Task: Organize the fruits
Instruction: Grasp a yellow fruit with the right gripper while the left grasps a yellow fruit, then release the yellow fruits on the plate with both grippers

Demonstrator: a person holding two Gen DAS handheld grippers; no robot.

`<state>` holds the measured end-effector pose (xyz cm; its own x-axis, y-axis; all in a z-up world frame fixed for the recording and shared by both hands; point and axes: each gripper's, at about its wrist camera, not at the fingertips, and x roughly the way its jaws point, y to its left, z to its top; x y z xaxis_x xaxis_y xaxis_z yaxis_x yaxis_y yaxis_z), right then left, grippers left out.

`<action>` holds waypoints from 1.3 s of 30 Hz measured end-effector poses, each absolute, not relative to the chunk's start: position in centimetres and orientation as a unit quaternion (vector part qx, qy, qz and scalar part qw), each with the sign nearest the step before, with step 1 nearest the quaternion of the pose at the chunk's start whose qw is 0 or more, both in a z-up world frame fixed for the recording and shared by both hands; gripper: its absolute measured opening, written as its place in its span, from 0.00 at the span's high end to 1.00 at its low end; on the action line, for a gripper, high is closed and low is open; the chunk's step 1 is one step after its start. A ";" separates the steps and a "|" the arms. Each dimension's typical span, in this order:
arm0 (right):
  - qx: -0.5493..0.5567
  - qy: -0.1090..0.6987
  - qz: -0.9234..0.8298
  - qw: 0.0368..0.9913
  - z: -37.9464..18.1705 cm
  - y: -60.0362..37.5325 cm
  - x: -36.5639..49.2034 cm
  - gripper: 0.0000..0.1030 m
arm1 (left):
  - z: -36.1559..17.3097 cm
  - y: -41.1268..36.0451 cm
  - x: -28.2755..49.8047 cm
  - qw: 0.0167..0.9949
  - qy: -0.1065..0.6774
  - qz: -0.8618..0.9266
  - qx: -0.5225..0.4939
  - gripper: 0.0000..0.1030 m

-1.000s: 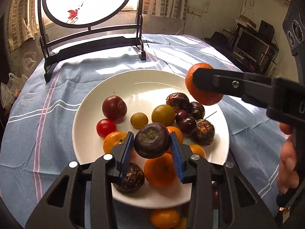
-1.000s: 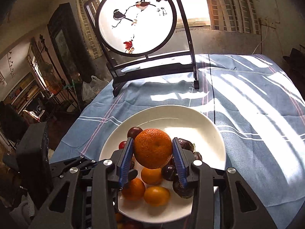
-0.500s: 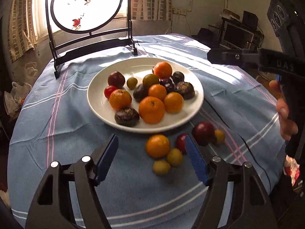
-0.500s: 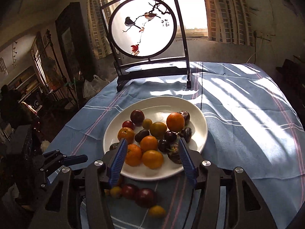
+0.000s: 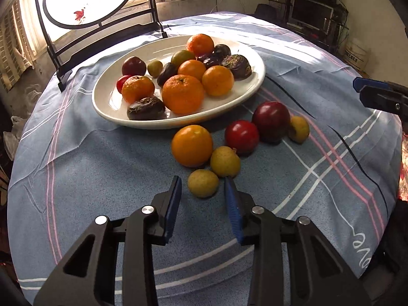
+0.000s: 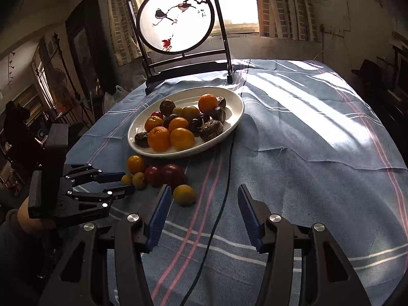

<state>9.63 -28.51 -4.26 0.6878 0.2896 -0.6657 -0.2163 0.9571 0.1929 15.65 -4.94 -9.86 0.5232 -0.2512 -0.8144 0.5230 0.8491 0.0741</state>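
From the left wrist view, the left gripper [image 5: 202, 195] is seen spread apart and holding nothing. It is held low over the blue cloth [image 5: 102, 168], and a small yellow fruit [image 5: 203, 183] lies just in front of the gap between the two fingers, not yet touched. More loose fruit is seen close behind it: another yellow fruit [image 5: 225, 161], an orange [image 5: 192, 145], a red fruit [image 5: 242, 136], a dark red plum [image 5: 271, 121] and one more small yellow fruit [image 5: 298, 129]. The white plate [image 5: 255, 86] sits farther back and is already filled with many fruits. The step in hand seems to be picking up the loose fruit — the nearest yellow one first. For the next move, the fingers need to be pushed a bit forward so the fruit is between them, then closed softly, since a small round fruit can roll away.

From the right wrist view, the right gripper [image 6: 202, 213] is also seen spread wide and empty. A yellow fruit [image 6: 184, 195] lies just beside its left finger, not between the two. The left gripper [image 6: 128, 182] is seen at the left, reaching toward the little pile of loose fruit below the plate [image 6: 237, 117]. A dark cord [image 6: 224, 178] is stretched across the cloth — it should not be caught. The right gripper needs to be shifted left before it is closed.
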 end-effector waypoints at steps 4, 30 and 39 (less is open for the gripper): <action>0.057 0.372 0.140 0.916 -4.4 -28.9 9.5 0.47 | -9.7 -5.0 15.9 0.855 0.434 -0.241 0.152 0.72; 0.003 0.418 0.163 0.894 -7.2 -24.1 11.4 0.74 | -5.4 0.0 10.2 0.887 0.383 -0.251 0.064 0.77; 0.067 0.355 0.173 0.916 -2.5 -28.1 8.5 0.74 | -3.4 0.1 9.8 0.901 0.353 -0.249 0.044 0.77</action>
